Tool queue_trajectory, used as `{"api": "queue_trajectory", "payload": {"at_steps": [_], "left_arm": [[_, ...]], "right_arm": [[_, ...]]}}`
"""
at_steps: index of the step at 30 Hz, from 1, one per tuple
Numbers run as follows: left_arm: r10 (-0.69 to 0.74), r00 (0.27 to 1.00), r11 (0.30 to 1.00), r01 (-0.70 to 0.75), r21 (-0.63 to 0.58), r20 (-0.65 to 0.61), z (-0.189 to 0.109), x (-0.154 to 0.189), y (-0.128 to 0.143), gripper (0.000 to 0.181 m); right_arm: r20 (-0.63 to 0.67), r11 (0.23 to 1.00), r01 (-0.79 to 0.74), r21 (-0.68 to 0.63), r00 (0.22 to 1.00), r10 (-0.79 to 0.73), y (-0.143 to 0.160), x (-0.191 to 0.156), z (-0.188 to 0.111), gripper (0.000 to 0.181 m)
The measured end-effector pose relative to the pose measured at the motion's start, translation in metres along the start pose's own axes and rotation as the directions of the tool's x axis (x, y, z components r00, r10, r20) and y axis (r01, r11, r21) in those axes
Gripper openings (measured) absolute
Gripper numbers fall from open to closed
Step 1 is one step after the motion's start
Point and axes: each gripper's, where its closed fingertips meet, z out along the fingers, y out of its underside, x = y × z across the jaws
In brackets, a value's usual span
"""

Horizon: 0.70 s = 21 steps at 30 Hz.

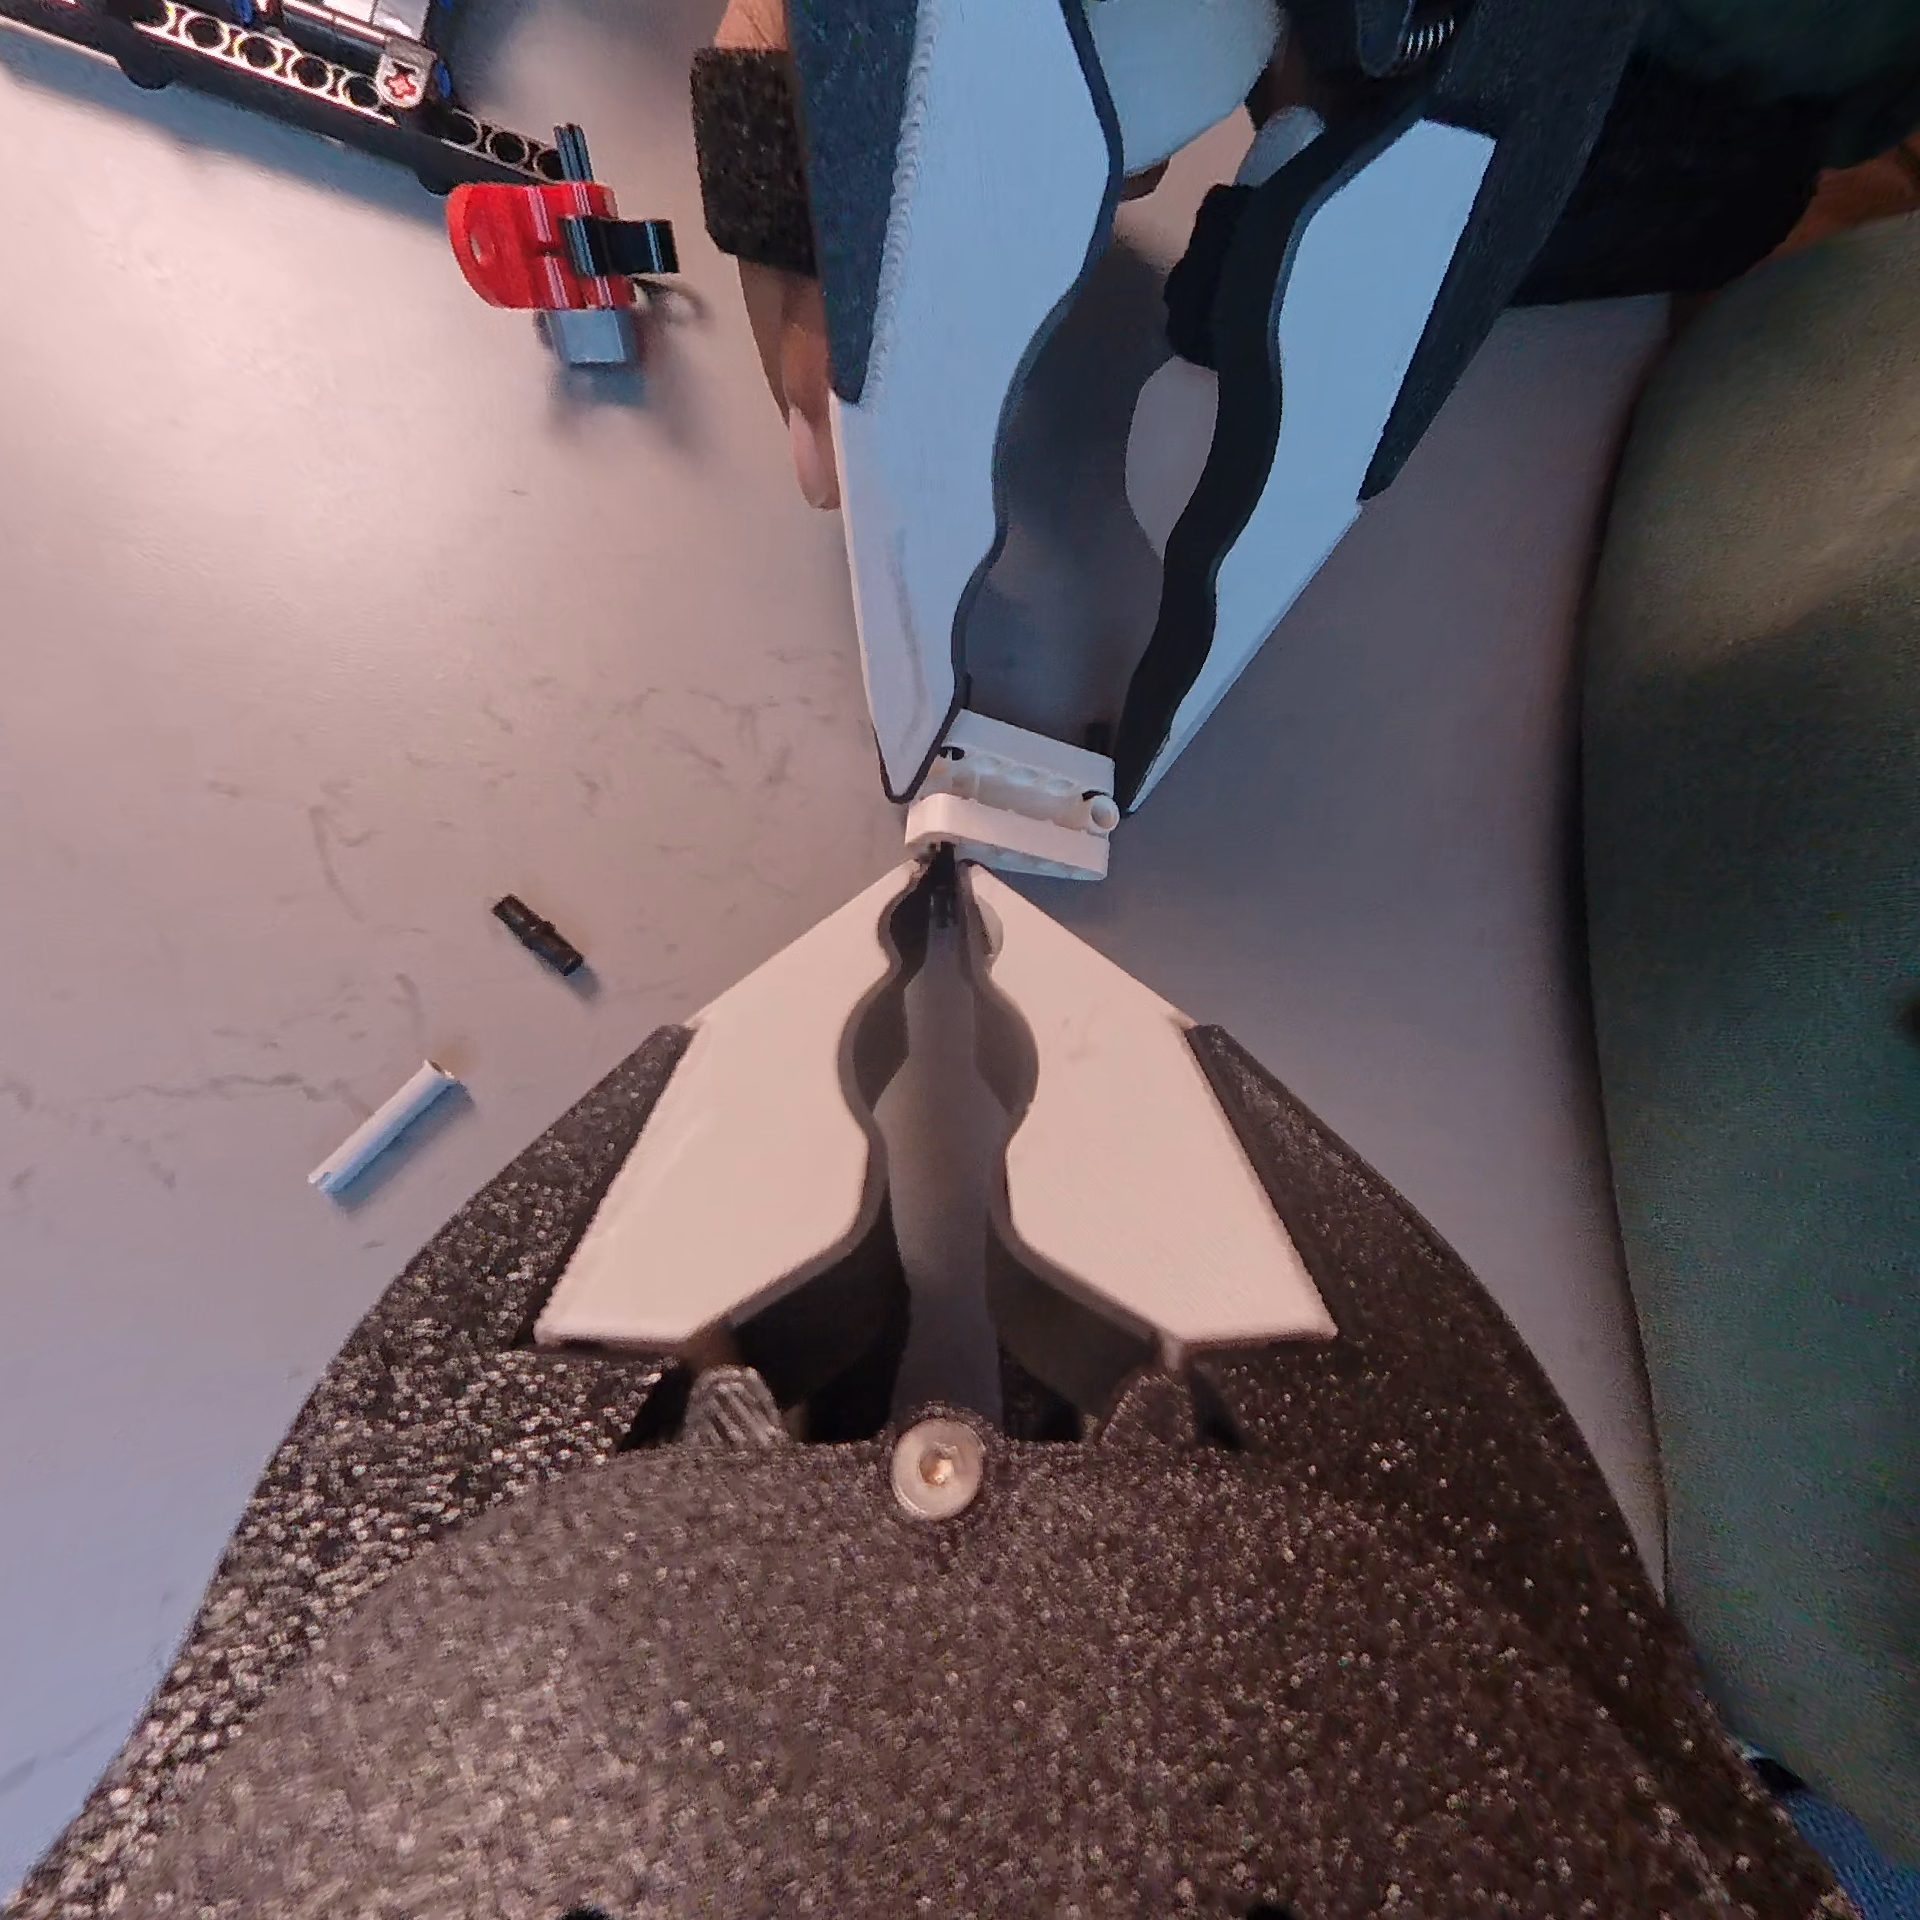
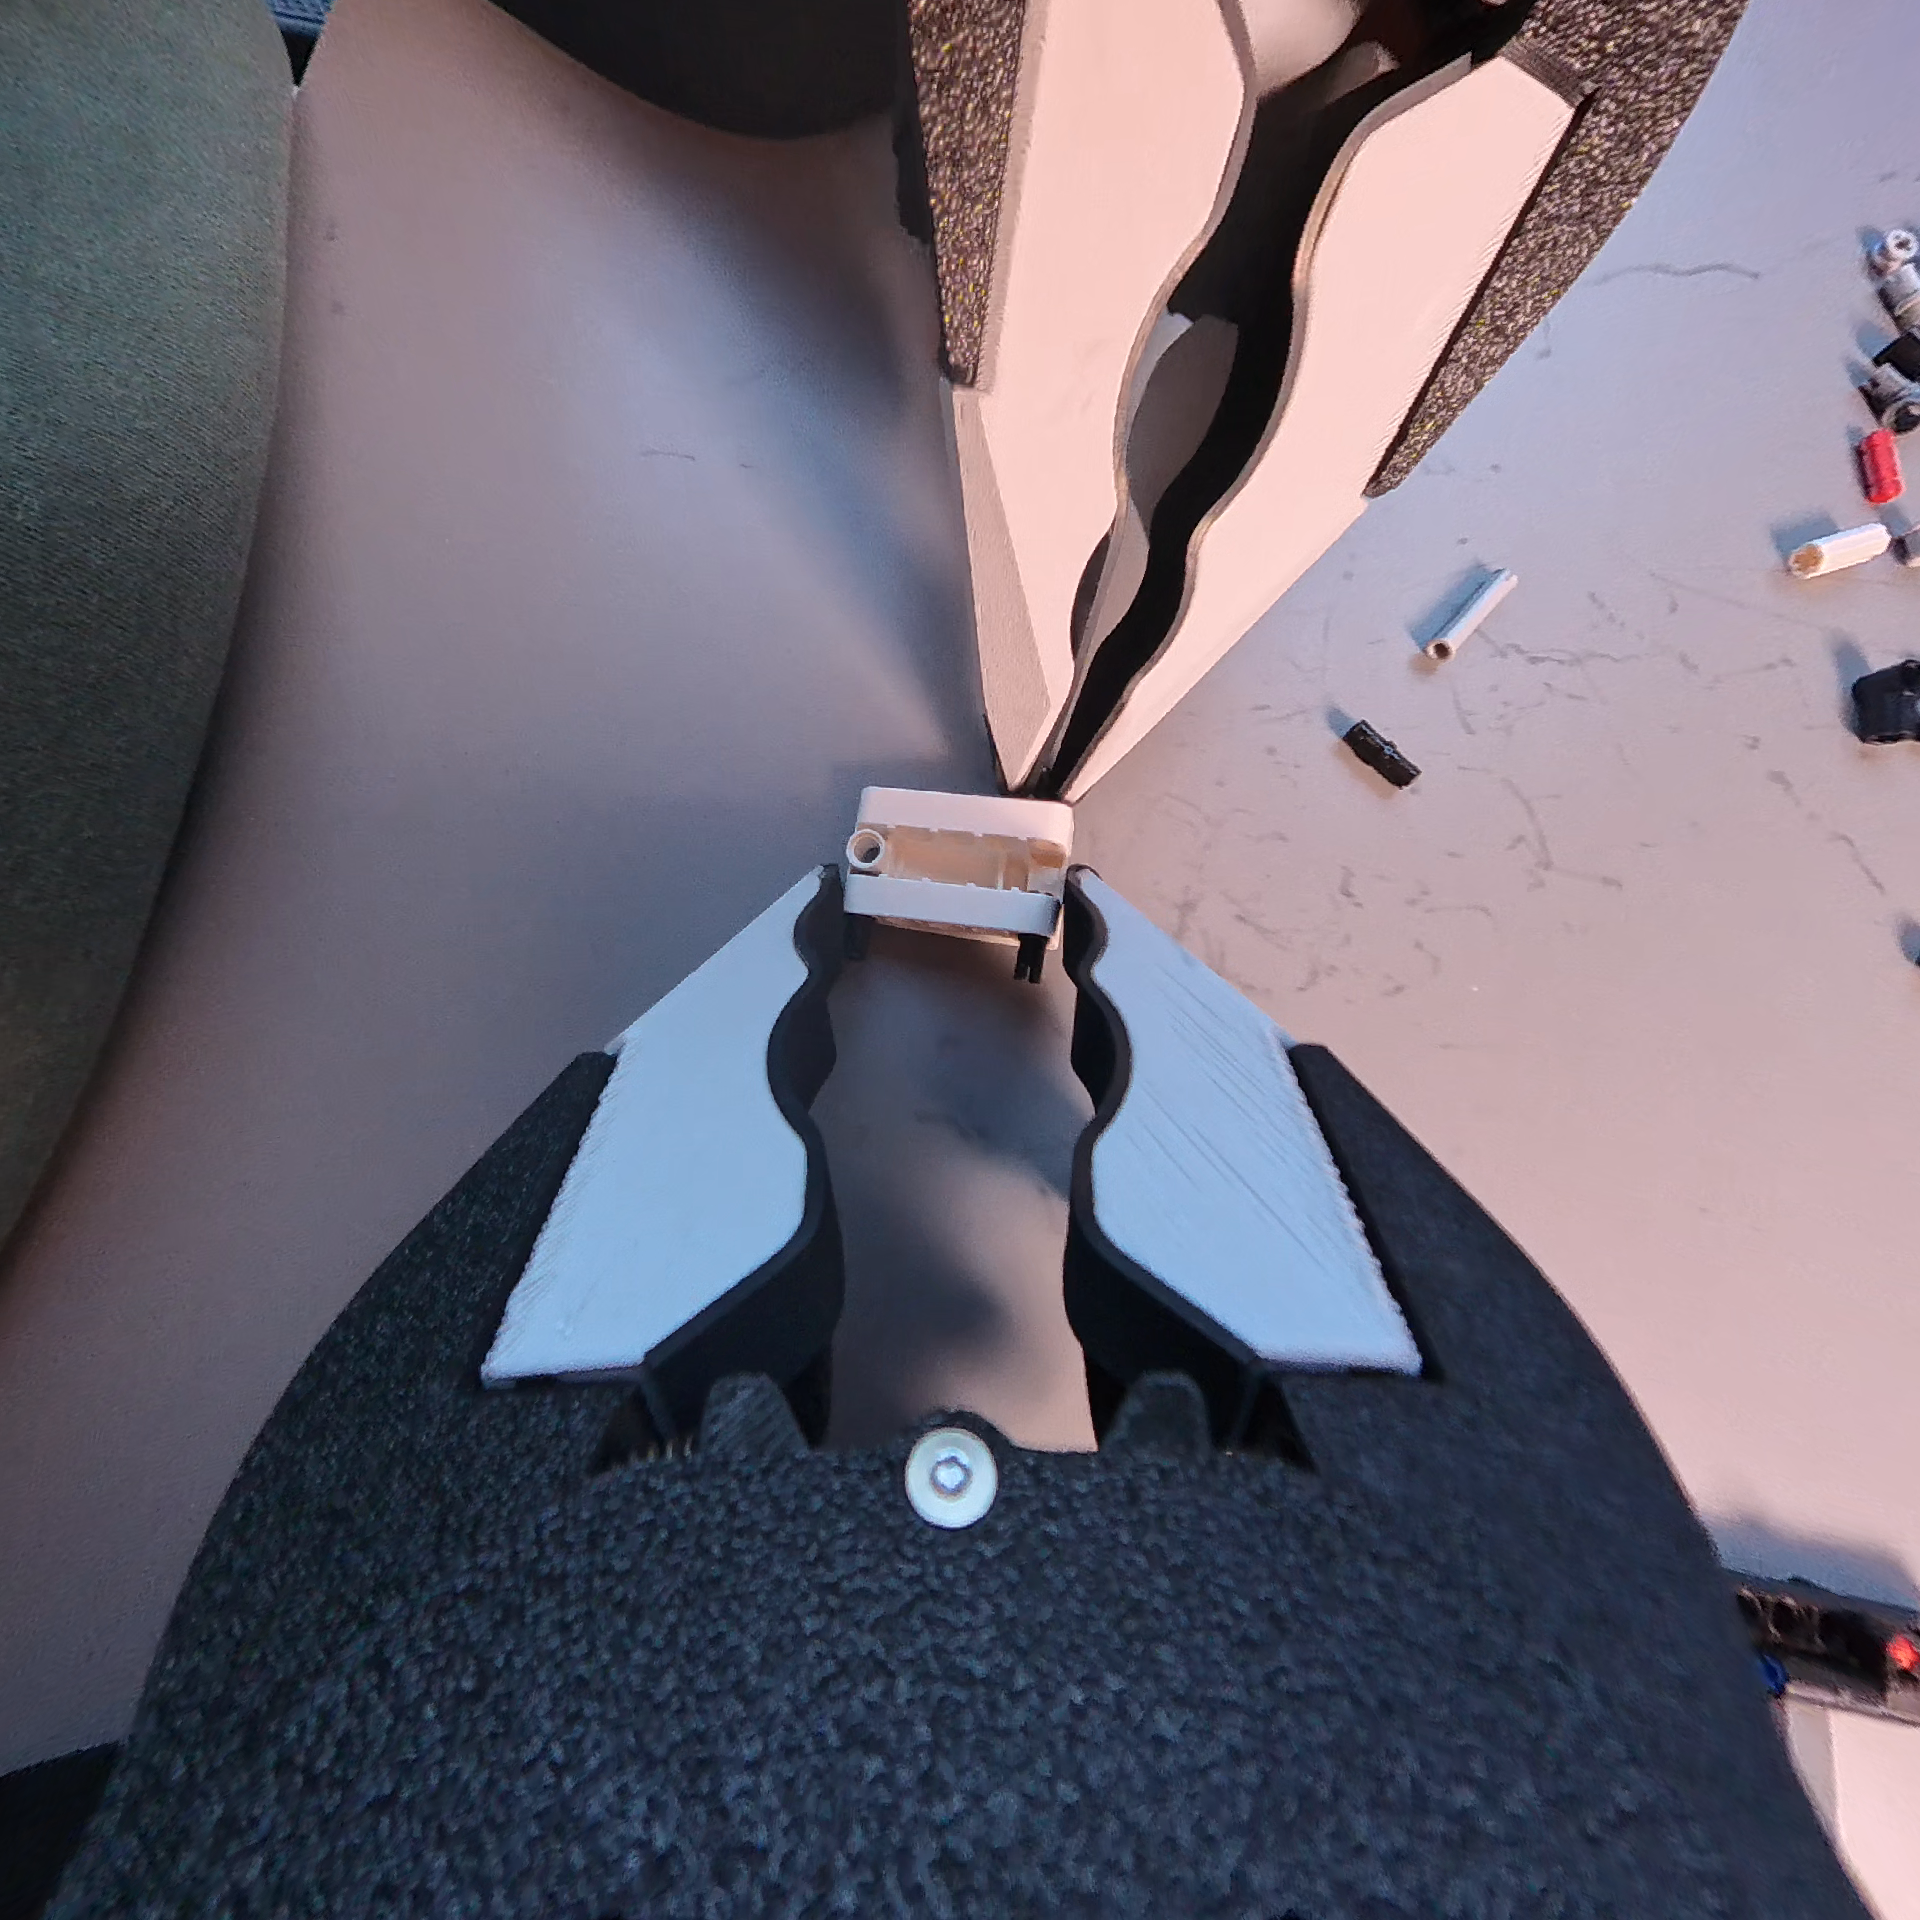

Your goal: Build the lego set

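Left wrist view: left tool (image 1: 940, 883) closed narrowly on a small black pin (image 1: 941, 900), its tip meeting the white lego block (image 1: 1013, 805), which the right tool (image 1: 1013, 774) clamps above the pale bench (image 1: 312, 623). Loose black pin (image 1: 537, 935), grey axle (image 1: 390, 1127) and red-and-black assembly (image 1: 545, 244) lie apart on the bench.

Right wrist view: right tool (image 2: 956, 904) grips the white lego block (image 2: 961, 857) by its ends; left tool (image 2: 1049, 774) pinches shut at the block's far corner. Small loose parts (image 2: 1870, 478) lie scattered at right.
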Motion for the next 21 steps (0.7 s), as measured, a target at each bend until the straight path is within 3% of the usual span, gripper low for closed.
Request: {"api": "queue_trajectory", "payload": {"at_steps": [7, 15, 21], "left_arm": [[0.017, 1.0, 1.0, -0.017, -0.011, 0.017, 0.0027, -0.0008, 0.0034, 0.007], [0.012, 1.0, 1.0, -0.013, 0.008, 0.026, -0.0013, 0.0041, 0.0073, 0.022], [0.131, 0.989, 0.991, -0.132, 0.011, 0.071, -0.0007, 0.0044, 0.0098, 0.018]], "right_arm": [[-0.026, 1.0, -0.009, -0.007, 1.0, 0.009, 0.0044, 0.005, -0.0037, 0.046], [-0.029, 1.0, -0.018, -0.006, 0.999, 0.018, 0.0075, 0.0049, -0.0066, 0.048], [-0.022, 1.0, -0.015, 0.001, 1.0, 0.015, 0.0071, 0.0034, -0.0061, 0.048]]}}
